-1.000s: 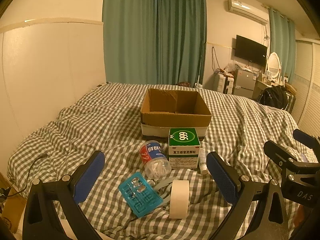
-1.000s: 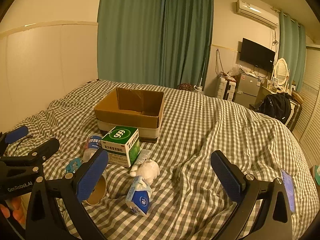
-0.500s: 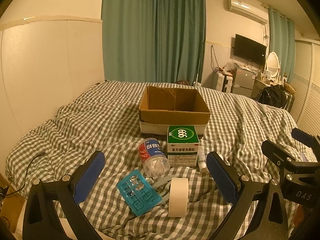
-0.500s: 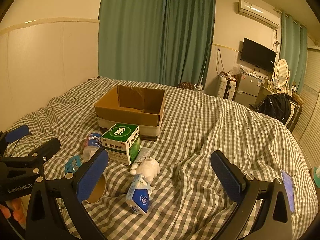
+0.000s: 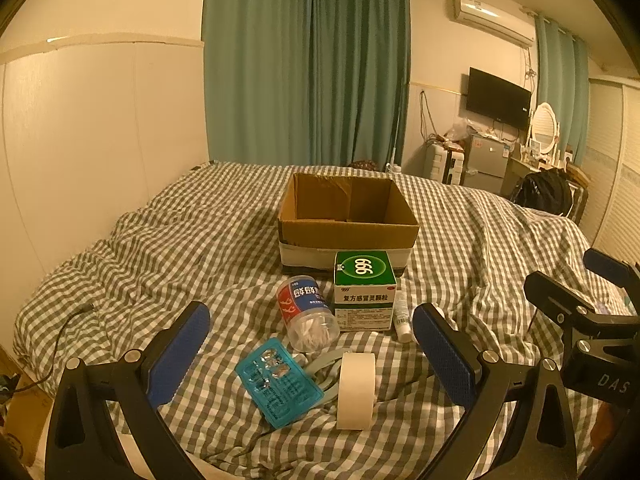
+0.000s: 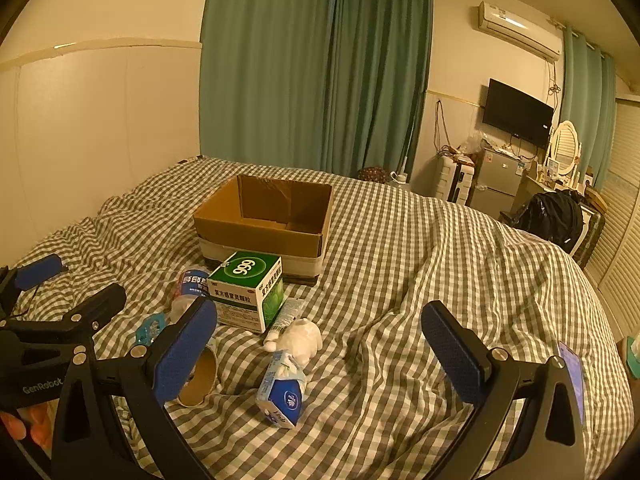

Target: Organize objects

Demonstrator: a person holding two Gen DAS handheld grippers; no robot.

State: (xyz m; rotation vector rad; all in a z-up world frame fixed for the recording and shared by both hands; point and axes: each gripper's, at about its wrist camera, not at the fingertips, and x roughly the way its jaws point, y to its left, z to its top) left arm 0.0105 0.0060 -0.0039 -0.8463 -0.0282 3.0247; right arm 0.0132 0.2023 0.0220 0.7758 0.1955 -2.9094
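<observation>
Both grippers, left (image 5: 311, 354) and right (image 6: 319, 348), are hovering spread wide and empty, having edged slightly closer to the clutter: sorting not yet begun. Lying nearest to farthest on the checked bedspread (image 5: 168, 248): one white tape roll (image 5: 356, 390), one teal blister pack (image 5: 278, 382), one blue-and-white tissue packet (image 6: 282, 390), one white soft toy (image 6: 302, 338), one small white tube (image 5: 401, 314), one clear swab jar (image 5: 306, 312), one green medicine box (image 5: 364, 294). One open brown cardboard box (image 5: 346, 234) is waiting behind them, apparently empty.

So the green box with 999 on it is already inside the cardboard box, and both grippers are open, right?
Not quite. The green box is not inside the cardboard box; it stands on the bed just in front of it, as the left wrist view shows. The rest is right: the left gripper and the right gripper are both open and hold nothing.
</observation>
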